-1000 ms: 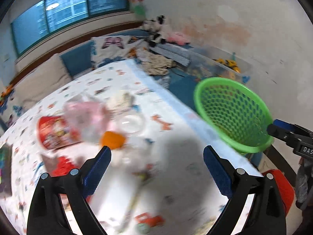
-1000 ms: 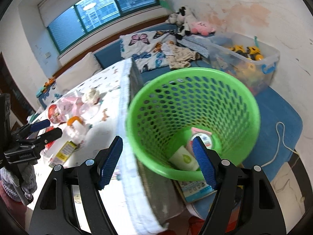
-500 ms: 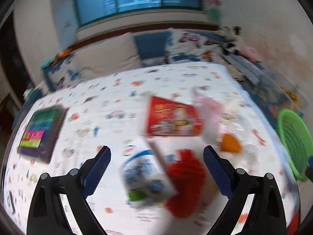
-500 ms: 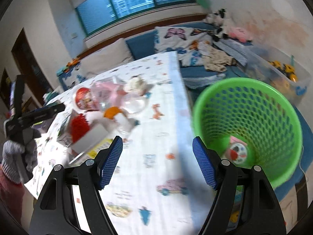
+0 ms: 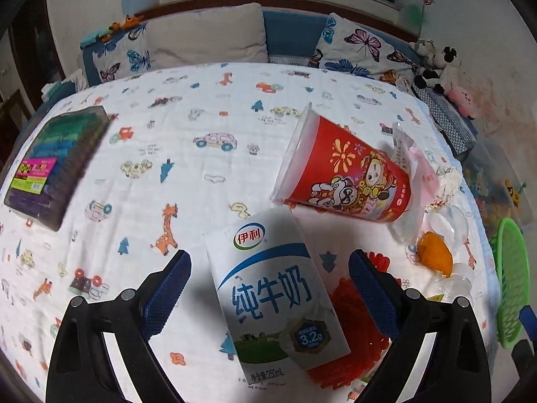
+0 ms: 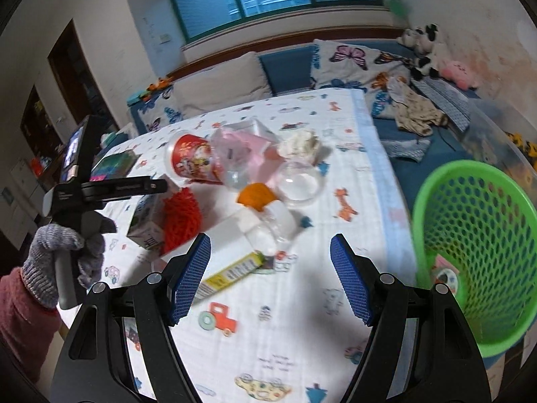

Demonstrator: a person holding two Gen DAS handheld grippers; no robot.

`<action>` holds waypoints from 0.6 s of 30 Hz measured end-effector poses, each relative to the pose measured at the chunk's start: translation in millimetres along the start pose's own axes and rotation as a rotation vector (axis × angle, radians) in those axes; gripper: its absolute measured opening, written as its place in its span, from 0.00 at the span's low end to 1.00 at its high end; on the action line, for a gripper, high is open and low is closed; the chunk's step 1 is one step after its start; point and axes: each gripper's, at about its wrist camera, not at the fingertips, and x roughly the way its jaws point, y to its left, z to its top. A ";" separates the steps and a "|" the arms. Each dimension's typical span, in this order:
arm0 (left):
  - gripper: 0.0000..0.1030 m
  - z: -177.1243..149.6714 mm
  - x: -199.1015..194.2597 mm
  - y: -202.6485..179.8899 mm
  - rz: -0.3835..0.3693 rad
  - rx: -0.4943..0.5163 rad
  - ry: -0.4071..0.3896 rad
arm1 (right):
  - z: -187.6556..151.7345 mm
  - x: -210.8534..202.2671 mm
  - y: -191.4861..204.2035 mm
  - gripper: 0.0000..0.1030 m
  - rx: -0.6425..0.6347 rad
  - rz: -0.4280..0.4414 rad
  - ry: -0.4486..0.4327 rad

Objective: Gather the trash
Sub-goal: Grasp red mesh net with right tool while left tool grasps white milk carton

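The white-and-blue milk carton [image 5: 275, 288] lies flat near your edge of the surface [image 5: 201, 127], between the spread fingers of your empty left tool [image 5: 268, 288], touching red mesh [image 5: 352, 329]. Your right tool [image 6: 270, 277] gapes empty beside the green basket [image 6: 476, 235].

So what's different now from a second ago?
The left gripper swung away from the green basket and now frames the milk carton, jaws open, not gripping. The right gripper moved from over the basket to above the table. Both stayed open and empty; the trash pile hasn't moved.
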 end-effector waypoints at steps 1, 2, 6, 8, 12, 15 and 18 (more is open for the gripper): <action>0.84 -0.6 2.0 0.7 -0.006 -0.005 0.009 | 1.8 2.0 4.4 0.72 -0.013 0.007 0.002; 0.78 -0.8 3.2 1.5 -0.014 -0.012 0.019 | 3.4 3.5 7.9 0.72 -0.023 0.012 0.004; 0.67 -2.7 7.4 9.3 -0.056 -0.039 0.046 | 9.8 12.6 24.9 0.72 -0.063 0.031 0.013; 0.66 -3.8 4.5 13.6 -0.063 -0.042 0.042 | 12.4 17.2 32.0 0.71 -0.078 0.039 0.016; 0.66 -4.3 -11.0 25.4 -0.079 -0.053 0.009 | 19.9 32.0 48.2 0.66 -0.113 0.065 0.032; 0.66 -2.8 -25.4 35.7 -0.085 -0.055 -0.020 | 24.5 46.4 62.1 0.63 -0.144 0.084 0.056; 0.66 -1.8 -39.5 47.3 -0.083 -0.056 -0.050 | 29.5 64.0 74.7 0.61 -0.161 0.106 0.089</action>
